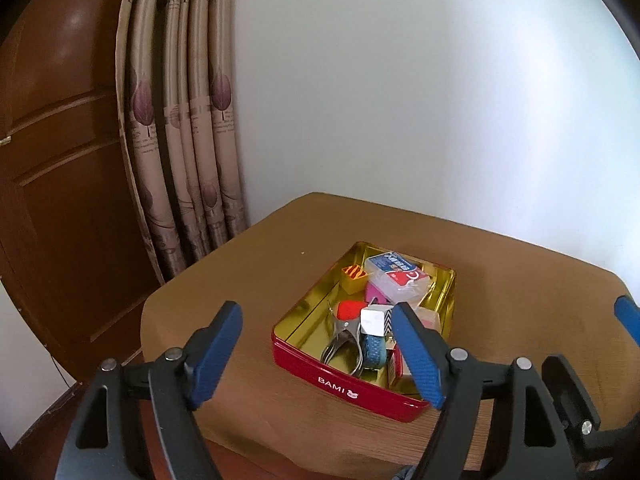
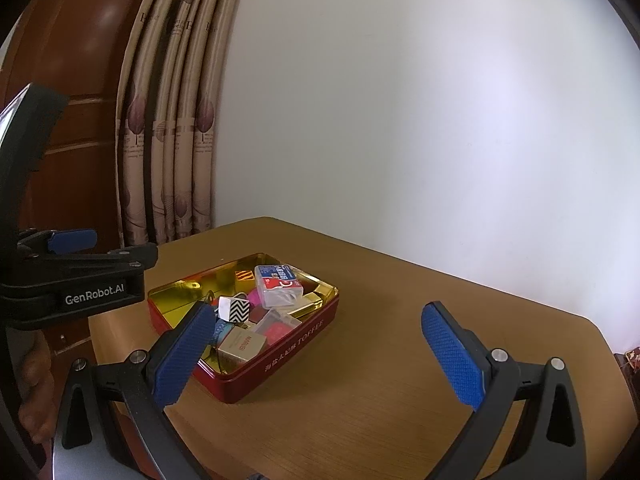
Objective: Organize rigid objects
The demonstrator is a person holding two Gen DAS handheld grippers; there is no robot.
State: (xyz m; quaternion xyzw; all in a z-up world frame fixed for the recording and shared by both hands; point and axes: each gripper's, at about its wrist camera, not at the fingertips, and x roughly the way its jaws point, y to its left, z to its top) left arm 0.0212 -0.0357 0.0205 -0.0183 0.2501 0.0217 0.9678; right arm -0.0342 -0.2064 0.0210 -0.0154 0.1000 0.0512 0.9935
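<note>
A red tin (image 1: 340, 384) with a gold inside lies open on the brown table (image 1: 240, 280). It holds several small things: a clear box with a blue and red label (image 1: 394, 270), an orange striped box (image 1: 354, 276), a metal punch with a red top (image 1: 340, 340), and a white cube with black zigzags (image 2: 234, 308). My left gripper (image 1: 316, 312) hovers open just before the tin's near end, nothing between its fingers. My right gripper (image 2: 319, 311) stands open to the right of the tin (image 2: 280, 364), also empty.
A patterned curtain (image 1: 180, 140) and a brown wooden door (image 1: 60, 160) stand behind the table on the left. A white wall (image 1: 440, 100) runs behind and to the right. The table's bare top (image 2: 400, 360) stretches right of the tin to its rounded edge.
</note>
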